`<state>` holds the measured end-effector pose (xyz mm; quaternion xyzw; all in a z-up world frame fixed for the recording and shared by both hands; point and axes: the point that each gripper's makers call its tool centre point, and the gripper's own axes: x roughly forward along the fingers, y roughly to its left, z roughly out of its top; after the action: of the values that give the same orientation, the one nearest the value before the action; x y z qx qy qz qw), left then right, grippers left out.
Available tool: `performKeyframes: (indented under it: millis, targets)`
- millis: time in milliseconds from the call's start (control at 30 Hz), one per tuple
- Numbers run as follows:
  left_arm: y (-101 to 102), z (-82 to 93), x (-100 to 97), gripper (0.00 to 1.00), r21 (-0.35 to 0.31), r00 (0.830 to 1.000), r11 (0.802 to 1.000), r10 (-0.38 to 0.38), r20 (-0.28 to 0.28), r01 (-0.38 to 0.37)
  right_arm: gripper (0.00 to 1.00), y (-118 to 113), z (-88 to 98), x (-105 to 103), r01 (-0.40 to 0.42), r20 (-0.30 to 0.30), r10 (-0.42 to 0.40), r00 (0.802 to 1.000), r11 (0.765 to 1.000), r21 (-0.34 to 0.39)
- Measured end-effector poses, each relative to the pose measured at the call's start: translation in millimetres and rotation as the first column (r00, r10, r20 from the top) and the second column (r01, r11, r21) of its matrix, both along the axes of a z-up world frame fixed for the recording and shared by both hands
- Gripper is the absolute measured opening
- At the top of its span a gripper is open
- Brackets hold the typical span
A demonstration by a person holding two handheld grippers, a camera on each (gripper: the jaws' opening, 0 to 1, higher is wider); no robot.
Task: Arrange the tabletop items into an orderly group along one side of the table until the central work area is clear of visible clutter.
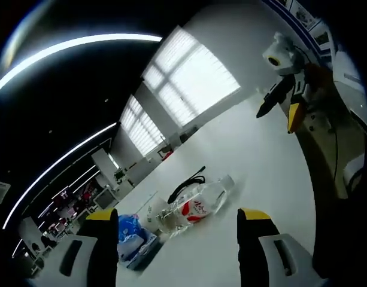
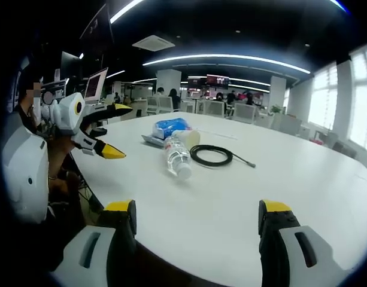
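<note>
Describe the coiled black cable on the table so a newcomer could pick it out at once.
Start at the big white table and find the small cluster of items on it. The black cable lies coiled flat beside the clear plastic bottle, which lies on its side, with the blue packet behind. It is the only dark, thin loop; one loose end trails away from the bottle.

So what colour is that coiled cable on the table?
Black. The cable shows best in the right gripper view.

table [image 2: 243, 191]: smooth white, slight sheen | bottle [image 2: 176, 156]: clear glossy plastic | cable [image 2: 212, 155]: matt black | packet [image 2: 171, 127]: shiny blue plastic
</note>
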<state>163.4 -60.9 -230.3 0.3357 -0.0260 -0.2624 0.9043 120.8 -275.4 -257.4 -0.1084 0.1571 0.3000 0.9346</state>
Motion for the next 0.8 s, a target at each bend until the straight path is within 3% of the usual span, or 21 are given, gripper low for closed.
performKeyframes:
  millis: [300, 533, 800]
  targets:
    - [-9, -2.8, 4.7, 0.8, 0.004, 1.0, 1.0, -0.023, -0.003, 0.023, 0.81, -1, -1.7, -1, 0.006, -0.004, -0.006, 1.0, 1.0, 0.0]
    - [-15, -6.9, 7.3, 0.8, 0.049, 1.0, 0.999, -0.025, 0.001, 0.025, 0.81, -1, -2.0, -2, 0.005, -0.004, -0.005, 1.0, 1.0, -0.001]
    - [-15, -9.4, 9.4, 0.79, 0.039, 1.0, 0.999, -0.028, -0.001, 0.028, 0.81, -2, -3.0, -3, 0.006, -0.007, -0.006, 1.0, 1.0, -0.005]
